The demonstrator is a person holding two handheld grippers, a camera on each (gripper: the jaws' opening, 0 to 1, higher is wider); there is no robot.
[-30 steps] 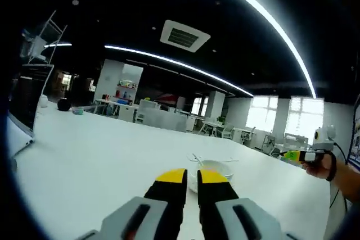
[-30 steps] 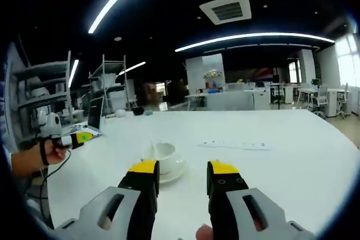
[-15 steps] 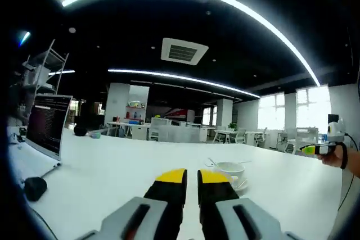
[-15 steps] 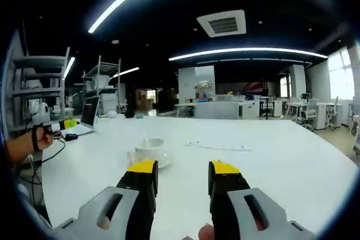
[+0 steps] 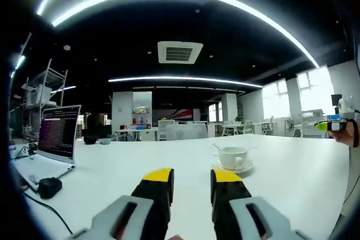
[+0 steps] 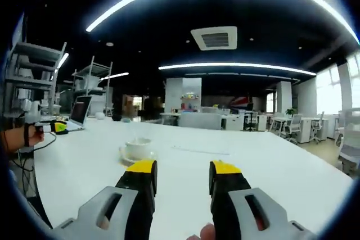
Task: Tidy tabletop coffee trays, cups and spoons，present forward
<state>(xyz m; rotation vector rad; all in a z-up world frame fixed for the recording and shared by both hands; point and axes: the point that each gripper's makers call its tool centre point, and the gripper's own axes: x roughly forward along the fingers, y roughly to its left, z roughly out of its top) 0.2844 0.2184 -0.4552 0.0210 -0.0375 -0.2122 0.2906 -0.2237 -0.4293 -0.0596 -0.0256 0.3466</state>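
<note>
A white coffee cup [image 5: 232, 157] stands on a white saucer [image 5: 243, 168] on the white table, with a spoon [image 5: 216, 148] sticking up from its left side. It sits just beyond and right of my left gripper [image 5: 192, 181], which is open and holds nothing. In the right gripper view the same cup [image 6: 136, 147] and saucer [image 6: 147, 158] lie ahead and to the left of my right gripper [image 6: 182, 172], also open and holding nothing. Both grippers hover low over the table, clear of the cup.
An open laptop [image 5: 56, 133] and a black adapter with a cable [image 5: 49, 186] sit at the table's left. A thin paper strip [image 6: 199, 150] lies past the cup. Metal shelves [image 6: 93, 91] stand behind. A hand holds the other gripper [image 6: 55, 126] at the left edge.
My left gripper's jaws have parted from nearly closed to open. Both cameras have dropped lower and levelled out. The cup, saucer and spoon have stayed where they were.
</note>
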